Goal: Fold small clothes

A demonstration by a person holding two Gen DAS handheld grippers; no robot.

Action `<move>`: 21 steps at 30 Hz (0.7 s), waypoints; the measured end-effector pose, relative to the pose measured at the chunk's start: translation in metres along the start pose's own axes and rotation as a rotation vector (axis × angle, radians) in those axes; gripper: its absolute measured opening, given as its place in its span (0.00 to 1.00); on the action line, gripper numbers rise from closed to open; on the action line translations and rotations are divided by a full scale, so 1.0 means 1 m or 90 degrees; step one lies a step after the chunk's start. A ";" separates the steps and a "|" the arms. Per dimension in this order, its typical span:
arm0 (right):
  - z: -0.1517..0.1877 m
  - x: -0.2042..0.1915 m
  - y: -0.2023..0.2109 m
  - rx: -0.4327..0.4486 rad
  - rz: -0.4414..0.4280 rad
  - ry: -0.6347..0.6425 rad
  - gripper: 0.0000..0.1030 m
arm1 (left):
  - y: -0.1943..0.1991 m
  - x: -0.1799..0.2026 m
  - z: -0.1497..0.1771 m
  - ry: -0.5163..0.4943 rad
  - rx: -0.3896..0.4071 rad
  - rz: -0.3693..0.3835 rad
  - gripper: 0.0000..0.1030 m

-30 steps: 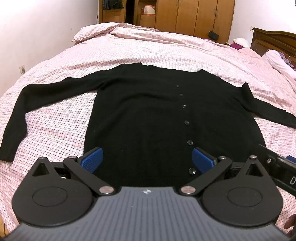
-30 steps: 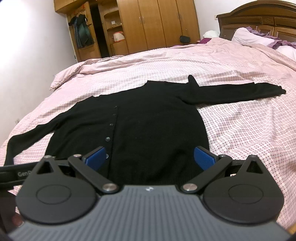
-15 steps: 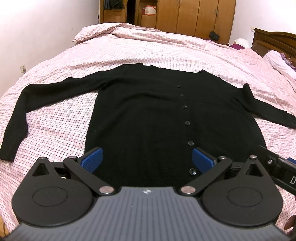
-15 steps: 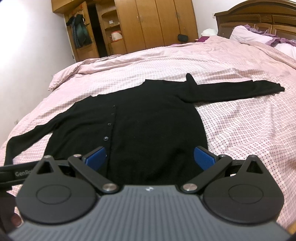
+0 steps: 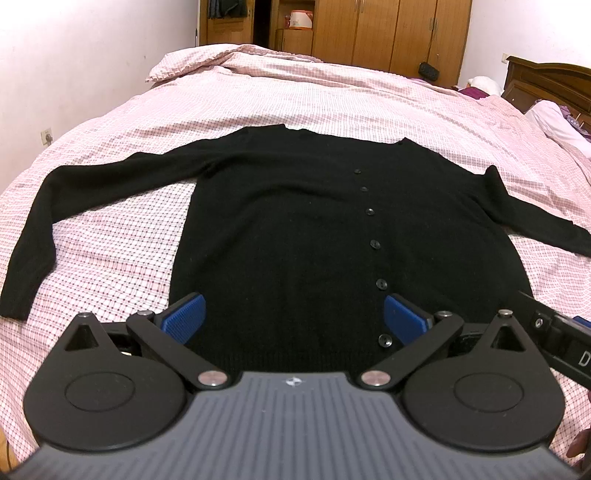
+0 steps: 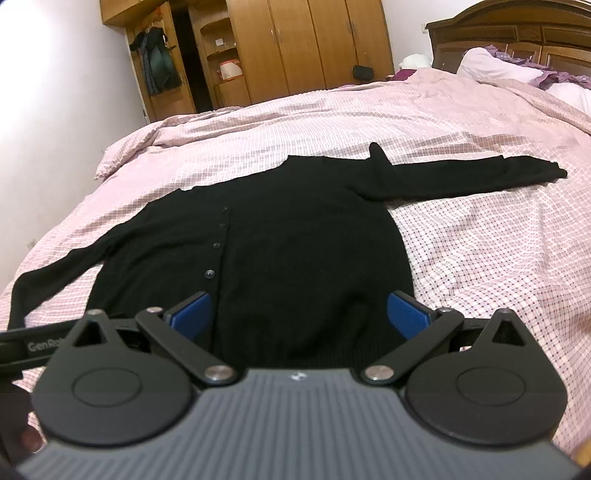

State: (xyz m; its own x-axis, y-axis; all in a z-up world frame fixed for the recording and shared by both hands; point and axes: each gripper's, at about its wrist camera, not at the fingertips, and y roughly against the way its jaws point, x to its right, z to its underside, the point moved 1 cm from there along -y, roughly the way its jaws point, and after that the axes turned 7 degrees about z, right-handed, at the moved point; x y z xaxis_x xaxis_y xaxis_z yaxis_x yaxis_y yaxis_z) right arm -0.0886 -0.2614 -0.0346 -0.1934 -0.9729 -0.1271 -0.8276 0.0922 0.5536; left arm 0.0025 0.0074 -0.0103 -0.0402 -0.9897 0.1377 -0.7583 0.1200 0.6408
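Left gripper (image 5: pixel 293 319) is hovering with blue pads (image 5: pixel 183 318) spread wide, gripping nothing, over the near hem of the black cardigan (image 5: pixel 295 229). Right gripper (image 6: pixel 297 317) is likewise gaping wide and empty, sitting over the near hem just to the right of the left one; its body is showing at the right edge of the left wrist view. Cardigan is lying flat and buttoned on the pink checked bedspread (image 5: pixel 110 251), button row (image 5: pixel 375 243) running near to far, both sleeves stretching out left and right. Wooden wardrobe (image 6: pixel 314 44) is standing far behind, headboard (image 6: pixel 517 33) and pillows (image 6: pixel 491 66) far right.
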 end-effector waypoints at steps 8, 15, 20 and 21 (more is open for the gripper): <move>0.001 0.001 -0.001 -0.003 0.000 -0.003 1.00 | 0.000 0.000 0.000 0.000 0.000 0.000 1.00; 0.000 0.000 -0.001 -0.005 0.001 -0.001 1.00 | 0.000 0.000 0.003 0.002 -0.002 0.000 1.00; 0.001 0.001 -0.002 -0.008 -0.001 -0.002 1.00 | -0.001 0.001 0.004 0.003 -0.004 0.000 1.00; 0.001 0.001 -0.002 -0.010 -0.001 -0.003 1.00 | -0.001 0.001 0.004 0.003 -0.003 0.000 1.00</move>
State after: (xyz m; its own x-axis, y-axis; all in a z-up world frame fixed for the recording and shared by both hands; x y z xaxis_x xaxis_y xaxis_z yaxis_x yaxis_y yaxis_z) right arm -0.0872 -0.2620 -0.0368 -0.1945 -0.9719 -0.1322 -0.8196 0.0870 0.5663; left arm 0.0008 0.0062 -0.0142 -0.0374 -0.9892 0.1419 -0.7548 0.1210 0.6447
